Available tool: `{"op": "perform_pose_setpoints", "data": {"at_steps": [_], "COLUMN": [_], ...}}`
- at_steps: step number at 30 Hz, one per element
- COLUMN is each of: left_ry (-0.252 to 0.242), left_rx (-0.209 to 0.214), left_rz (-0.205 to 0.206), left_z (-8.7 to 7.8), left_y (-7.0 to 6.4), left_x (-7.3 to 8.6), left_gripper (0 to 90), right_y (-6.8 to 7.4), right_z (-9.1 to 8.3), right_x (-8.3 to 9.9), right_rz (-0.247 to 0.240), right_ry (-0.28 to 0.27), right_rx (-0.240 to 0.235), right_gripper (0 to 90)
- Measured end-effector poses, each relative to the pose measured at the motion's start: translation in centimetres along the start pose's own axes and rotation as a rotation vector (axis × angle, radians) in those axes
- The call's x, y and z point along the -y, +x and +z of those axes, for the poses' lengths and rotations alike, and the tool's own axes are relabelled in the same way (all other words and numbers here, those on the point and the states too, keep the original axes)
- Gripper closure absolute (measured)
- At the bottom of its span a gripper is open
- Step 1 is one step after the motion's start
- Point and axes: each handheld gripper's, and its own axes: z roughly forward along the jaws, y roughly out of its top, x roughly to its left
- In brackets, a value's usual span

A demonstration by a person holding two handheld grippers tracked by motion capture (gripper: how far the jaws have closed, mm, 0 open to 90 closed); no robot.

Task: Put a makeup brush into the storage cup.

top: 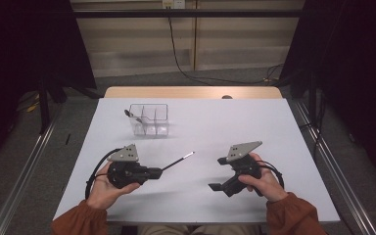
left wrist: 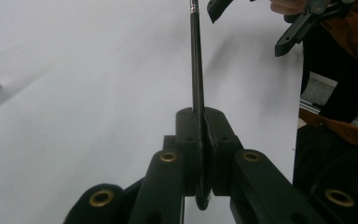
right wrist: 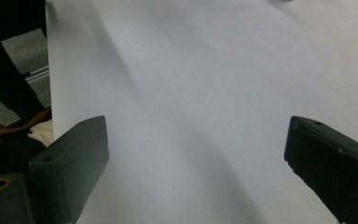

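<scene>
Jaws of the left gripper (left wrist: 200, 154) are clamped on the dark handle of a thin utensil (top: 178, 160), whose long axis runs straight out ahead of them, silver tip pointing across the white table (top: 274, 127) toward the right gripper (top: 220, 174). That one's jaws stand wide apart, gripping nothing. Beyond the left gripper, well ahead, sits the clear divided box (top: 149, 120); the left hand (top: 105, 188) is nearer it.

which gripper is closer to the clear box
Left. The left gripper, shut on a thin black rod, sits just below the clear box; the right gripper is farther off, down and to its right.
</scene>
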Motion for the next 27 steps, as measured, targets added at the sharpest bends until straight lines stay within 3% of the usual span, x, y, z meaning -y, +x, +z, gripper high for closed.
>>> {"op": "perform_pose_setpoints", "data": {"at_steps": [8, 12, 15, 19, 23, 27], "left_ry": [-0.069, -0.108, -0.13, -0.148, -0.172, -0.19], "left_rx": [-0.01, -0.012, 0.013, 0.014, 0.013, 0.014], "left_rz": [0.008, 0.014, 0.027, 0.034, 0.042, 0.052], "left_z": [0.2, 0.1, 0.2, 0.3, 0.5, 0.7], "left_y": [-0.2, -0.3, -0.5, -0.7, -0.9, -1.0], "left_x": [0.1, 0.1, 0.0, -0.1, -0.1, -0.2], "left_gripper": [85.6, 85.6, 85.5, 85.5, 85.5, 85.6], "right_y": [0.2, 0.3, 0.3, 0.5, 0.8, 1.2], "right_z": [0.2, -0.1, -0.1, 0.1, 0.5, 0.5], "right_x": [0.1, -0.1, -0.2, -0.3, -0.4, -0.5], "right_rz": [0.007, 0.011, -0.015, -0.033, -0.017, -0.014], "right_ry": [-0.034, -0.083, -0.133, -0.184, -0.195, -0.228], "right_rx": [-0.004, 0.001, 0.01, 0.009, -0.029, -0.102], "right_gripper": [5.1, 5.4, 5.4, 3.7, 3.2, 1.8]}}
